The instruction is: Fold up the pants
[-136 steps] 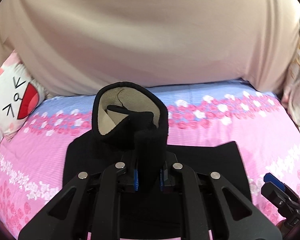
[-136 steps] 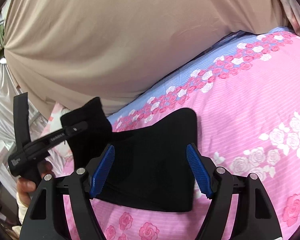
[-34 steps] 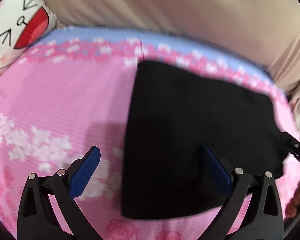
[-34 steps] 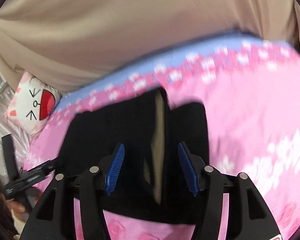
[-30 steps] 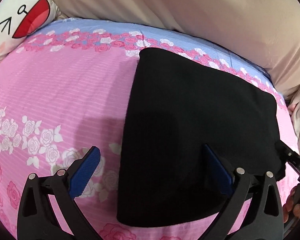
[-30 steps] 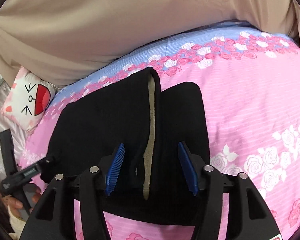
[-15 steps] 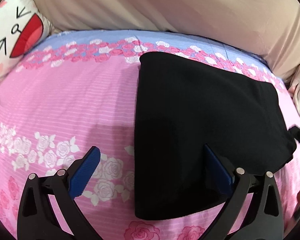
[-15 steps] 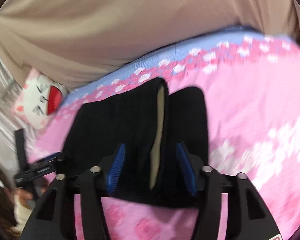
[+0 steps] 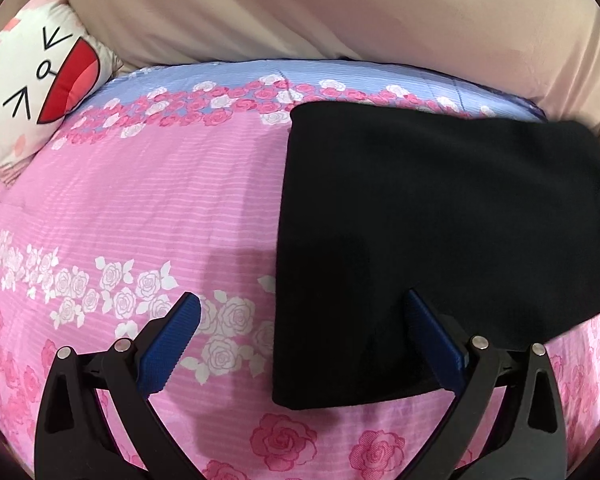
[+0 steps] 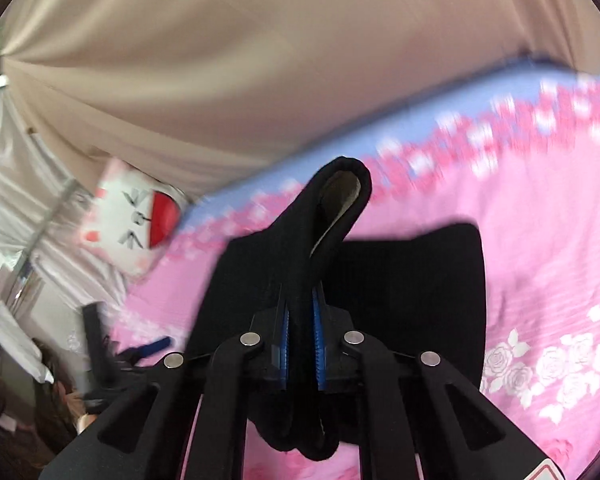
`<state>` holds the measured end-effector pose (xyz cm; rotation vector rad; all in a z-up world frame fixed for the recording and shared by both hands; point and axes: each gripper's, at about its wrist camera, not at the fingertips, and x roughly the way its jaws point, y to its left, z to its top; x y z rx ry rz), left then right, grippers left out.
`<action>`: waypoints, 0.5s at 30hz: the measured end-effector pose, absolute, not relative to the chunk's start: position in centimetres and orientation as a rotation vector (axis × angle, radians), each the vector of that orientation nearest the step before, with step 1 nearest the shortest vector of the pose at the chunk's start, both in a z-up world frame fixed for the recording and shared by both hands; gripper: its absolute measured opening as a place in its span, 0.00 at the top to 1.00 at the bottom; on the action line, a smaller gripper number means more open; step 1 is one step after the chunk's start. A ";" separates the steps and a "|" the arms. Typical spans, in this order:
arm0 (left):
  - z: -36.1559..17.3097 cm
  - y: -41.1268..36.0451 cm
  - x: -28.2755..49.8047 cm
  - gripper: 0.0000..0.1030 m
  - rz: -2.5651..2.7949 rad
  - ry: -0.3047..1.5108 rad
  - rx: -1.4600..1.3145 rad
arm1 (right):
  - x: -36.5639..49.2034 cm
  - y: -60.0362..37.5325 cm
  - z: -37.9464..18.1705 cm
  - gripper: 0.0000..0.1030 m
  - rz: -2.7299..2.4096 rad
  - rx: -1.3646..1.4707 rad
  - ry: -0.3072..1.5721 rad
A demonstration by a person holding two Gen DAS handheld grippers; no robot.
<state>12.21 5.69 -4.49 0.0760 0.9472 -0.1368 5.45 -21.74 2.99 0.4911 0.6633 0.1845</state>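
The right gripper (image 10: pixel 301 330) is pinched on a raised fold of the black pants (image 10: pixel 400 288), whose beige lining shows at the top of the pinched ridge; the rest lies flat ahead on the pink sheet (image 10: pixel 540 240). Only the left wrist view shows the left gripper (image 9: pixel 304 336) spread wide, nothing between its pads: the pants (image 9: pixel 440 220) lie under its right finger, a cat pillow (image 9: pixel 40 92) far ahead-left.
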 end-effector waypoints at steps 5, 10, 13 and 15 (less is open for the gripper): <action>-5.1 4.7 12.3 0.04 -0.139 0.955 0.126 | 5.9 -22.8 -1.7 0.90 0.023 0.455 0.773; -4.8 4.8 12.1 0.04 -0.127 0.961 0.117 | 5.2 -24.4 -2.7 0.83 0.008 0.557 0.731; -3.6 5.5 11.1 0.05 -0.099 0.937 0.102 | 3.6 -23.0 0.5 0.83 -0.080 0.426 0.649; -1.6 6.6 10.2 0.05 -0.104 0.877 0.031 | 3.1 -21.7 2.7 0.83 0.003 0.429 0.601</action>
